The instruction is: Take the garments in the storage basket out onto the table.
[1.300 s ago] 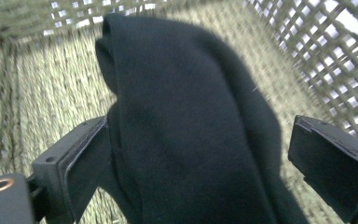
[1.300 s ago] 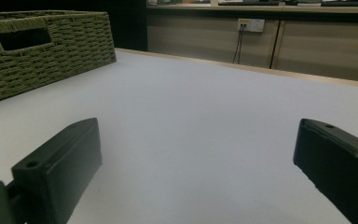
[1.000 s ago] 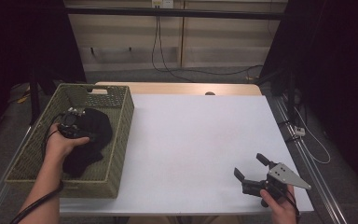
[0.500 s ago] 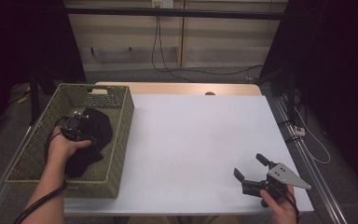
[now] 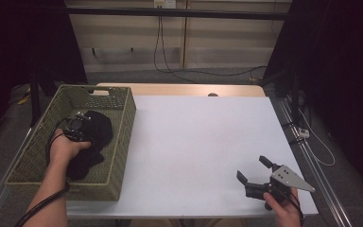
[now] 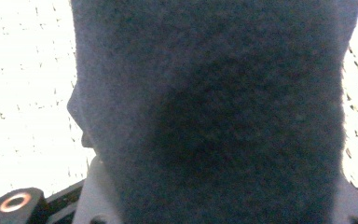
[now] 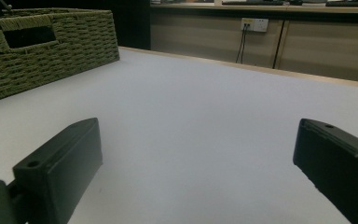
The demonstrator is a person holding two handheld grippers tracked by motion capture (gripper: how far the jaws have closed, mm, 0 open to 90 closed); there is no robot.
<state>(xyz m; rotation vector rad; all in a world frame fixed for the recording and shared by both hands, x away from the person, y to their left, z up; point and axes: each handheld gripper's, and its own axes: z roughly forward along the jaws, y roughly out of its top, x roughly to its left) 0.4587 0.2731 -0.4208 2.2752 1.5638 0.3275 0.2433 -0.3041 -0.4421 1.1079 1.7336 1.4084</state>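
A dark fleece cloth (image 5: 100, 128) lies bunched in the green woven basket (image 5: 121, 152) at the table's left. My left gripper (image 5: 86, 130) is pushed down into the cloth, with a hand around its body. Its jaws have just been closing, and the cloth (image 6: 205, 112) stands gathered between them as a thick column that hides both pads. My right gripper (image 5: 251, 167) rests low near the front right corner of the white table (image 5: 194, 137). It is open and nothing lies between its jaws (image 7: 196, 158).
The basket's wall (image 7: 51, 42) with a handle slot rises far to the left of the right gripper. A wooden strip (image 5: 179, 90) edges the table's back. Cables hang down the wall (image 5: 160, 42) behind, and metal rails run along both sides.
The left hand has stayed over the cloth in the basket while the cloth bunched up tighter around the gripper. The right gripper has not moved.
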